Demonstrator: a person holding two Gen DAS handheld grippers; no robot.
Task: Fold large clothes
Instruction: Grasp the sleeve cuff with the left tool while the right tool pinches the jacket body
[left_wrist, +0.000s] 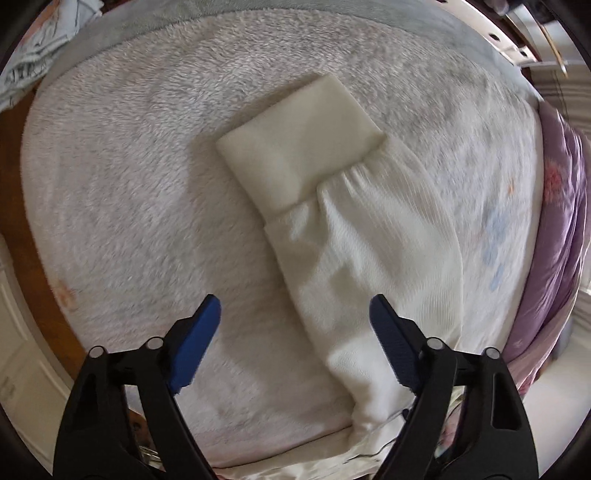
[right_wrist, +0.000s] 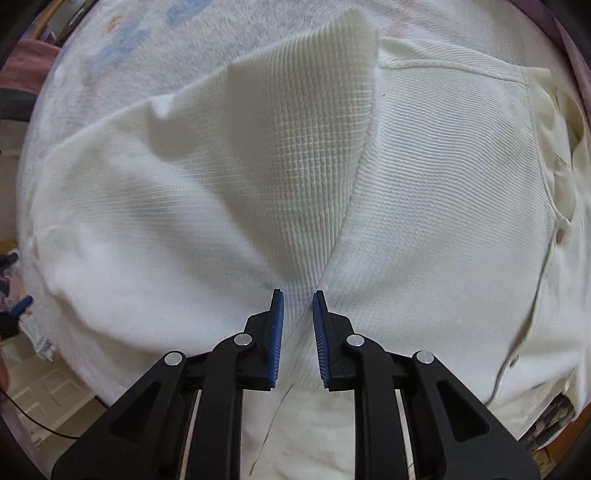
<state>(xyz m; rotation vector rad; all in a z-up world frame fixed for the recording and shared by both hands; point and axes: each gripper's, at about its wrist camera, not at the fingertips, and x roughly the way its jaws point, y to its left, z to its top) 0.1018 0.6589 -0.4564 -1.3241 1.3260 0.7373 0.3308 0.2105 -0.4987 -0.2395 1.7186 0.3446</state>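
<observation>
A white knitted garment lies on a fluffy white blanket. In the left wrist view its sleeve (left_wrist: 369, 258) runs from the lower right up to a smooth cream cuff (left_wrist: 299, 147) at the centre. My left gripper (left_wrist: 295, 314) is open and empty, hovering over the sleeve's lower part. In the right wrist view the garment's body (right_wrist: 424, 184) fills the frame, with a raised fold of knit (right_wrist: 306, 147) running up from my right gripper (right_wrist: 298, 302). Its jaws stand narrowly apart with the fold's base between them; whether they pinch it is unclear.
The fluffy blanket (left_wrist: 129, 184) covers a bed. A purple floral quilt (left_wrist: 554, 240) lies along the right side. A light blue patterned cloth (left_wrist: 37, 44) is at the far left corner. A wooden bed edge (left_wrist: 22, 206) shows at left.
</observation>
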